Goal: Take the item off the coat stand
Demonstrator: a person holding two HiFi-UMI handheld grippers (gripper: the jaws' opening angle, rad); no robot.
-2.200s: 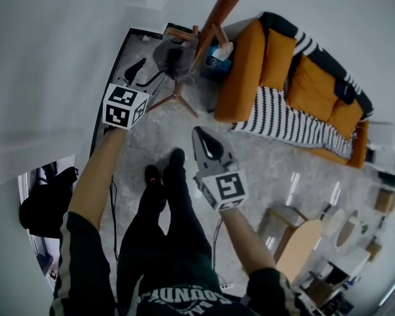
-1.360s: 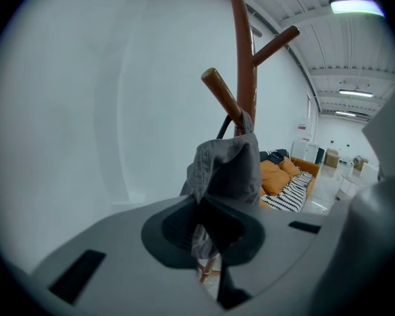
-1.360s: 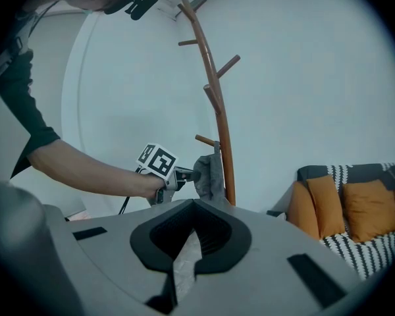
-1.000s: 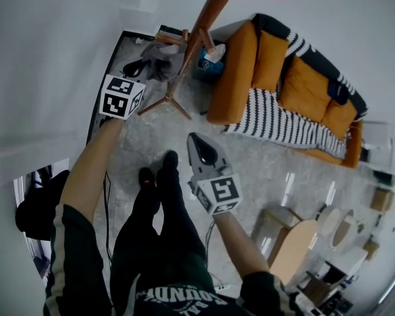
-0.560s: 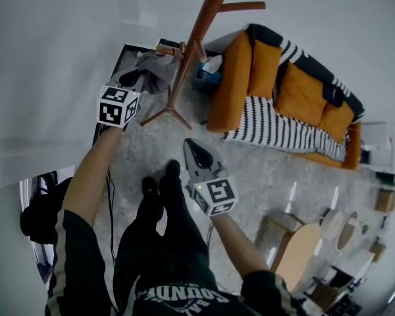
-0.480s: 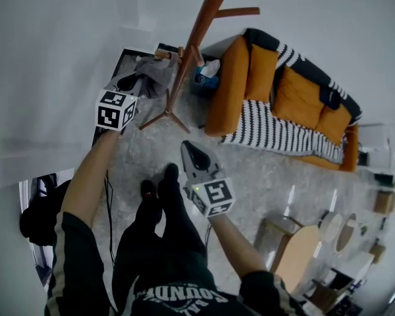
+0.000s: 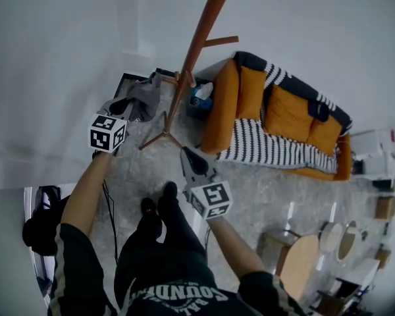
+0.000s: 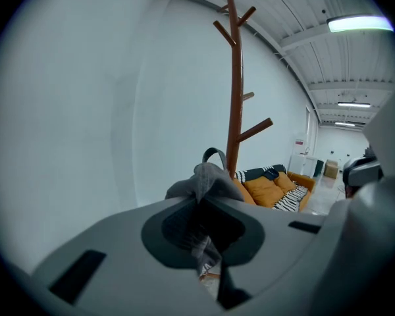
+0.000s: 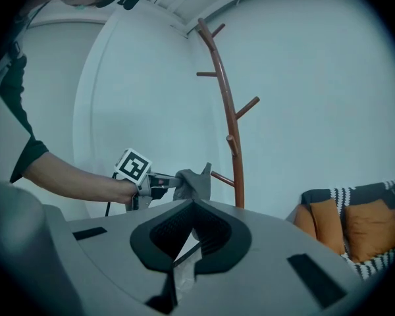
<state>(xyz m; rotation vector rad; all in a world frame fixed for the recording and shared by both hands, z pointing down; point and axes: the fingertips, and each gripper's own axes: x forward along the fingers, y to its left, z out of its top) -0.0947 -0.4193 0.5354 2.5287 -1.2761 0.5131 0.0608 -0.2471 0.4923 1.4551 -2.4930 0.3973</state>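
Note:
A tall brown wooden coat stand (image 7: pixel 196 48) (image 8: pixel 236 97) (image 9: pixel 228 130) rises from a three-legged base on the floor. My left gripper (image 7: pixel 124 112) (image 8: pixel 201 201) (image 9: pixel 174 181) is shut on a grey fabric item (image 7: pixel 139 99) (image 8: pixel 209 178) (image 9: pixel 195 184) with a strap loop. It holds the item to the left of the pole, close to a low peg; I cannot tell whether the two touch. My right gripper (image 7: pixel 186 154) (image 9: pixel 196 204) hangs lower and nearer me, shut, with nothing between its jaws.
An orange sofa (image 7: pixel 283 120) (image 8: pixel 271 188) (image 9: pixel 355 222) with a black-and-white striped throw stands right of the stand. A white wall (image 7: pixel 59 51) runs close on the left. A blue-and-white object (image 7: pixel 199 97) lies by the sofa arm. My legs and shoes (image 7: pixel 159 206) are below.
The left gripper has drawn the grey item leftwards, away from the stand's pole, and the item now hangs beside it. The right gripper has kept its place in the middle.

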